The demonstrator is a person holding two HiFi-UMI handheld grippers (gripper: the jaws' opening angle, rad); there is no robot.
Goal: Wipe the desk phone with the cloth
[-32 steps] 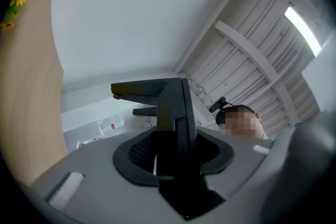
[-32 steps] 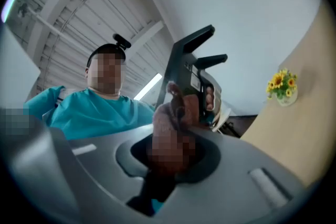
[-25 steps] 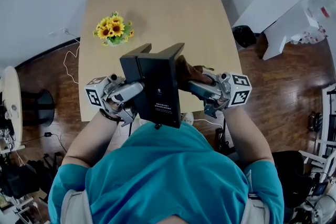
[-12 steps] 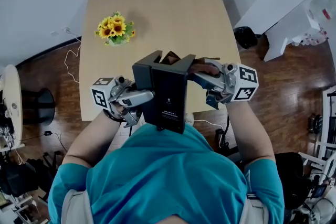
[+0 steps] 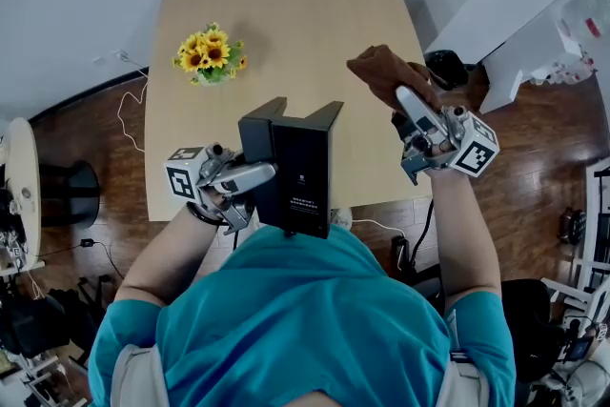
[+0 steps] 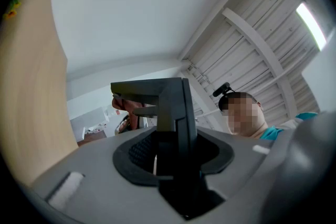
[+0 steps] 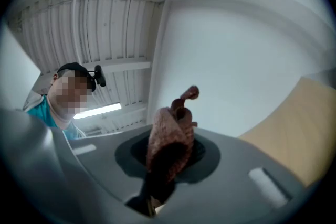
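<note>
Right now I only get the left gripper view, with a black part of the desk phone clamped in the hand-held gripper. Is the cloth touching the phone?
Observer: No. In the head view the brown cloth is apart from the desk phone, off to its right.
Operator: What has the cloth?
Observer: The right hand-held gripper, shut on it, with the cloth bunched between its jaws.
Operator: Where is the phone over the table?
Observer: Above the table's near edge, close to the person's chest, its labelled face toward the head camera.
</note>
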